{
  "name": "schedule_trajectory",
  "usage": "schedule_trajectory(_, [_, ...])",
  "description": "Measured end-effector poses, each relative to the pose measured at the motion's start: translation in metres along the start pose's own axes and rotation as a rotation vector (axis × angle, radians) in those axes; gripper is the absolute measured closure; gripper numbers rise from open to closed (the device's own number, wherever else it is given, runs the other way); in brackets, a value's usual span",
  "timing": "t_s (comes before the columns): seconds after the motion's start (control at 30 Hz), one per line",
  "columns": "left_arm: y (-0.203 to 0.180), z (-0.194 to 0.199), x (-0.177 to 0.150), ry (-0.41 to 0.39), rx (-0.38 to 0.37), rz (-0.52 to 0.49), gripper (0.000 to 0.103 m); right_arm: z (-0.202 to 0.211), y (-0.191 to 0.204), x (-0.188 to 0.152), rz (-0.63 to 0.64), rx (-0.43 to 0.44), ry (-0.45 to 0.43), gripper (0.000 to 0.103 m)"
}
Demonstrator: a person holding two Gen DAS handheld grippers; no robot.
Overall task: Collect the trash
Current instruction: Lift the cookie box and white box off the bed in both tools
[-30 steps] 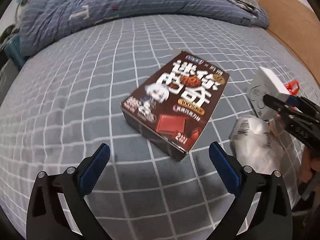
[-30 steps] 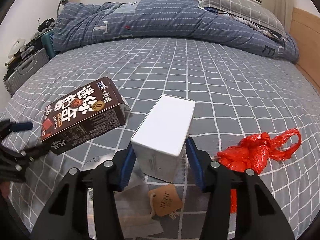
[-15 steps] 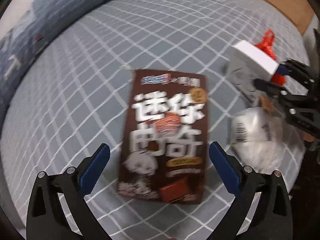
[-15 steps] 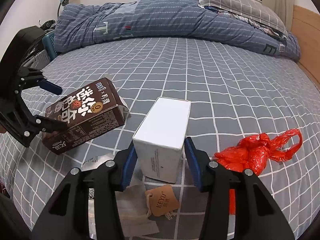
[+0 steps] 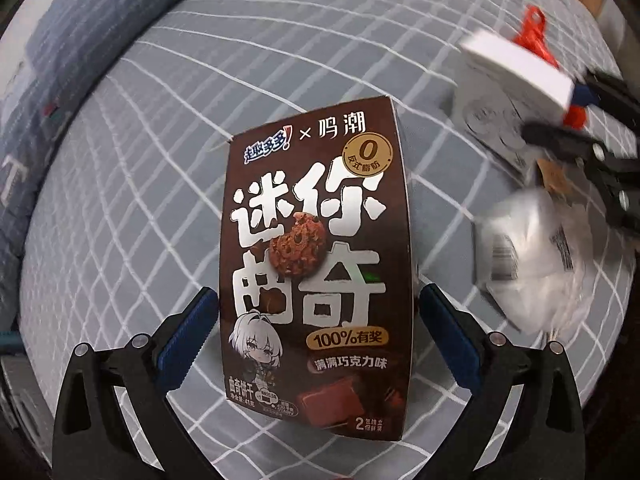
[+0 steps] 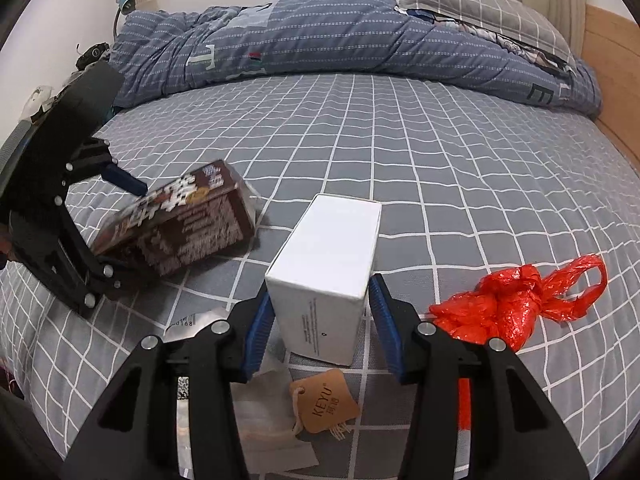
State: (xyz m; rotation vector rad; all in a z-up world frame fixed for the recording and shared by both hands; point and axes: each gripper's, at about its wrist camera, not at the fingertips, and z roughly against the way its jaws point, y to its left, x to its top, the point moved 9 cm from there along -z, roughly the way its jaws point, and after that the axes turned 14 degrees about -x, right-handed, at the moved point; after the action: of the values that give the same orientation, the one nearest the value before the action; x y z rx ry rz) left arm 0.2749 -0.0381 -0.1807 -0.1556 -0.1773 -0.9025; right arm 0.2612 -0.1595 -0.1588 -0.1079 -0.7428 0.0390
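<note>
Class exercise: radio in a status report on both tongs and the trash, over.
Left tongs open, straddling brown cookie box. Right tongs shut on white box. Red bag, paper tag loose on bed; nothing blocking.

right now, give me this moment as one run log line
left gripper: open, straddling brown cookie box | right gripper: shut on white box | red bag: on bed

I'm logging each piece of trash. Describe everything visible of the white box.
The white box is a plain, smooth cardboard-looking carton, closed, oblong, with small grey print on its near end. It sits on the grey checked bedsheet, between the jaws of the right gripper, whose blue pads flank its sides. A brown tag lies just in front.
</note>
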Motion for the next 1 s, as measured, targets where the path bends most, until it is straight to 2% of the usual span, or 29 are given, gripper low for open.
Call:
schedule_trajectory(0.1, [0.001,0.014,-0.001,-0.034,-0.02,0.021,0.006,0.0,0.0,0.0,-0.001,0.0,0.0,0.058])
schedule_trajectory(0.27, [0.001,0.003,-0.001,0.03,-0.051,0.019,0.006,0.0,-0.001,0.001,0.005,-0.002,-0.001,0.058])
schedule_trajectory(0.43, [0.002,-0.008,0.003,0.017,-0.064,0.044,0.006,-0.001,-0.002,0.002,-0.004,0.005,0.002,0.058])
schedule_trajectory(0.57, [0.017,-0.008,0.008,-0.056,-0.091,0.109,0.011,-0.001,-0.003,0.003,-0.01,0.009,0.002,0.058])
schedule_trajectory(0.63, [0.02,-0.005,0.005,-0.095,-0.077,0.171,0.012,0.0,-0.004,0.003,-0.016,0.01,0.001,0.059])
schedule_trajectory(0.73, [0.02,0.002,-0.003,-0.129,-0.024,0.226,0.013,0.001,-0.005,0.003,-0.014,0.005,-0.002,0.059])
schedule_trajectory(0.83, [0.017,0.02,-0.016,-0.204,0.005,0.337,0.013,0.005,-0.006,0.005,-0.014,0.001,-0.009,0.06])
schedule_trajectory(1.0, [-0.004,0.056,-0.033,-0.331,0.088,0.435,0.013,0.014,-0.007,0.007,-0.018,-0.002,-0.023,0.061])
